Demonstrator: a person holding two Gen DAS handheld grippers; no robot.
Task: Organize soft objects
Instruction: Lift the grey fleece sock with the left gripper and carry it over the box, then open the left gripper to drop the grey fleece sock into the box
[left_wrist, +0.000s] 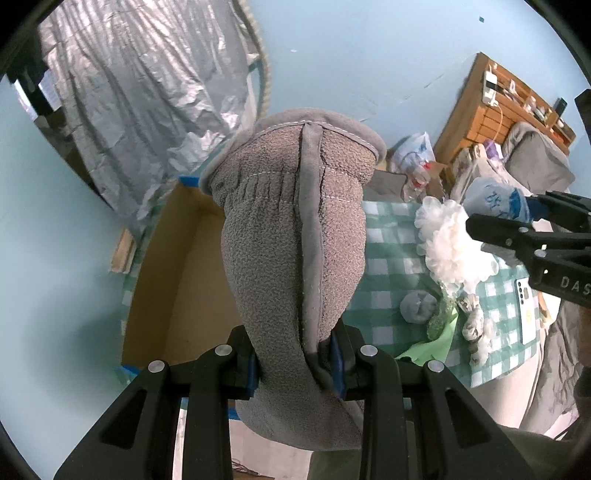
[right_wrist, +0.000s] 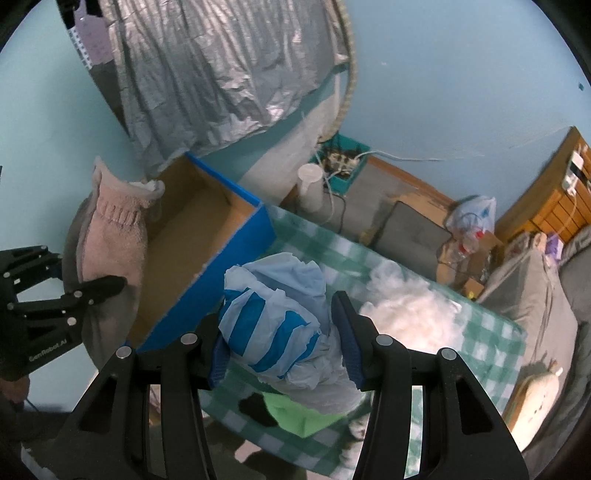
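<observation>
Gripping a grey fleece mitten (left_wrist: 295, 236) in the left gripper (left_wrist: 295, 365), clamped at its tip, cuff dangling over the open cardboard box (right_wrist: 192, 236), probably for dropping in. Right gripper (right_wrist: 282, 350) pinching a crumpled blue-and-white plastic bag (right_wrist: 273, 314) above the checked tablecloth (right_wrist: 491, 332).

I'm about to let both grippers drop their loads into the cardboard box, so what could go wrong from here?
1. The left gripper pinches the grey fleece slipper near one end only; it could slip out short of the cardboard box.
2. The right gripper holds a crumpled blue-and-white plastic bag, which may spring open and catch on the box's blue rim.
</observation>
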